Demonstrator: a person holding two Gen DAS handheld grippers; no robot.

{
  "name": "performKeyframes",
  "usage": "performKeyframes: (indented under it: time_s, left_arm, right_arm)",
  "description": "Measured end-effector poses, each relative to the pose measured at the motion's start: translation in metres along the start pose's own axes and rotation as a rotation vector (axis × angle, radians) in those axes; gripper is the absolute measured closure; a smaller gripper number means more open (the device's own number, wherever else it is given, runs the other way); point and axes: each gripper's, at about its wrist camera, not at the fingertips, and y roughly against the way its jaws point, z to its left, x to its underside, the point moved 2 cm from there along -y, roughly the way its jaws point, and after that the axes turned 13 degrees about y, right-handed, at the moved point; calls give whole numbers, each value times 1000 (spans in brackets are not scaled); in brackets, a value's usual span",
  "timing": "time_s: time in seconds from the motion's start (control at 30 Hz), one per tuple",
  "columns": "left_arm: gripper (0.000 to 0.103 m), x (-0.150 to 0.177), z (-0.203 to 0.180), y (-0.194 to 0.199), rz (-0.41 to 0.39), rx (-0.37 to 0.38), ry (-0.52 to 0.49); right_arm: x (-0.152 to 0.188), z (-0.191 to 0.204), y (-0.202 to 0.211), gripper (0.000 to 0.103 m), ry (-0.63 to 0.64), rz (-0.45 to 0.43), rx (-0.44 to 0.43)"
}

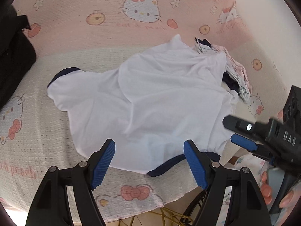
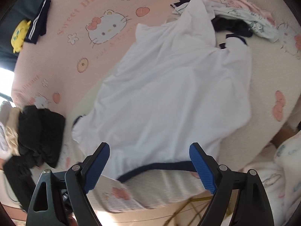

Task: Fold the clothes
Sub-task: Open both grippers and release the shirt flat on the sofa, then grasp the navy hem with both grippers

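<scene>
Left wrist view. White shirt [image 1: 150, 101] with navy trim lay spread, rumpled, on the bed [image 1: 75, 28], which carried a pink cartoon-cat cover. Landmark for all positions: the shirt. Its navy-edged hem lay at the near bed edge. Left tongs [image 1: 149, 162] hovered over that hem, jaws wide apart, blue pads on either side of the hem and nothing clamped between them. Judgement: the shirt was laid out flat so edges could be found and gripped for a first fold. Right tongs [image 1: 230, 131] entered from the shirt's right side, near its edge, jaws apart with nothing held; the hand [image 1: 270, 190] was wrapped around the handle. A small heap of mixed clothes [image 1: 235, 69], pink, pale and navy, touched the shirt's far right corner, probably awaiting folding. Dark garment [image 1: 13, 60] lay well left of the shirt.

Right wrist view. Right tongs [image 2: 149, 164] also stood wide open above the navy hem [image 2: 160, 166], empty. The shirt [image 2: 169, 94] ran away from the tongs toward the heap [image 2: 244, 17] at its far end. Black clothing pile [image 2: 39, 135] sat just left of the shirt's near corner. Navy striped garment [image 2: 40, 20] and a yellow soft toy [image 2: 19, 35] were well beyond the shirt's left.

Containers: none seen in either view. All clothing lay loose on the bed.
</scene>
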Motion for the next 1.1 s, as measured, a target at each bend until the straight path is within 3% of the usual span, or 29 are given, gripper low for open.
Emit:
performKeyframes:
  time_s: [0.17,0.3,0.63,0.77,0.9,0.97,1.03,1.1]
  left_arm:
    - [29,10,-10,-1,-23,-91,-98]
    - [29,17,-8,2,-59,-154,-161]
    - [29,22,8,-6,-47,-215,-170]
    - [29,35,5,-12,-59,-250,-294]
    - [29,55,0,-19,-79,-309,-491]
    - [29,61,2,-25,-61,-336,-550]
    - [29,62,5,-30,-59,-360,-560]
    - [29,60,8,-33,-63,-374,-550]
  right_arm:
    - [19,11,0,17,173,-22,73]
    - [31,14,-2,17,234,-45,79]
    - [39,1,-10,17,190,-59,50]
    - [34,-5,2,17,184,-95,139]
    - [27,13,11,17,410,-116,307]
    - [32,18,2,17,536,-84,394]
    - [40,21,-10,17,632,-37,464]
    - [41,18,-17,17,634,3,467]
